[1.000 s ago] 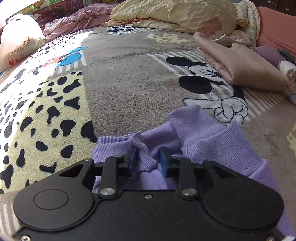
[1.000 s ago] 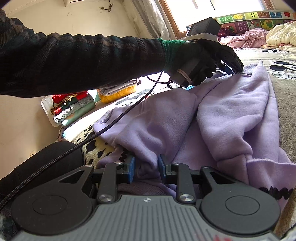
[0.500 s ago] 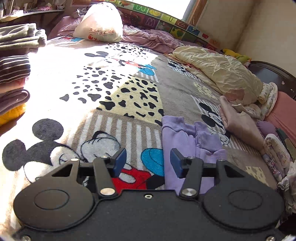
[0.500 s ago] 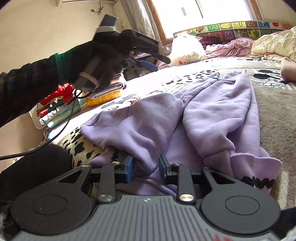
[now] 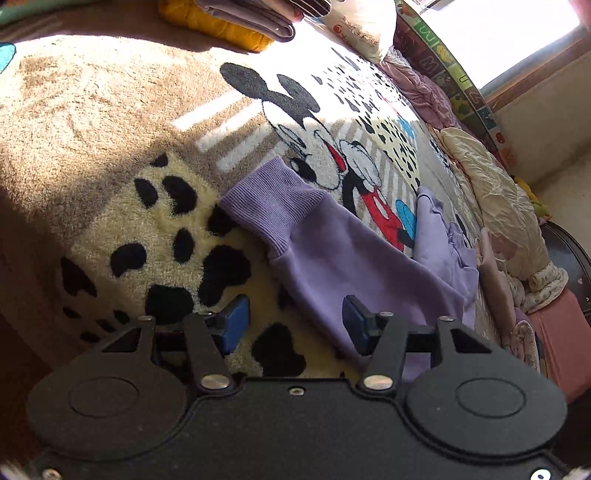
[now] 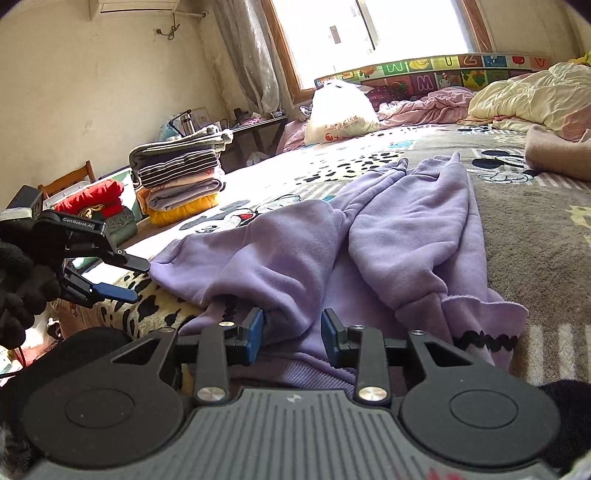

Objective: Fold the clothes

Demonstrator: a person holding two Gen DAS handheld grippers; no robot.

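Note:
A purple sweatshirt (image 6: 388, 236) lies crumpled on the cartoon-print bed blanket (image 6: 535, 206). Its sleeve with a ribbed cuff (image 5: 269, 206) stretches toward the bed's near left edge in the left wrist view. My left gripper (image 5: 291, 325) is open and empty, just above the blanket beside the sleeve; it also shows in the right wrist view (image 6: 125, 277), near the cuff. My right gripper (image 6: 291, 332) is shut on a fold of the sweatshirt at its near edge, with cloth between the blue pads.
A stack of folded clothes (image 6: 181, 177) sits at the bed's left side, also in the left wrist view (image 5: 236, 26). A white plastic bag (image 6: 340, 114), a cream quilt (image 6: 528, 96) and a folded pink garment (image 6: 557, 151) lie further back.
My left gripper let go of the sweatshirt's far end, opened, and swung back to the near left beside the sleeve cuff. My right gripper stayed shut on the cloth.

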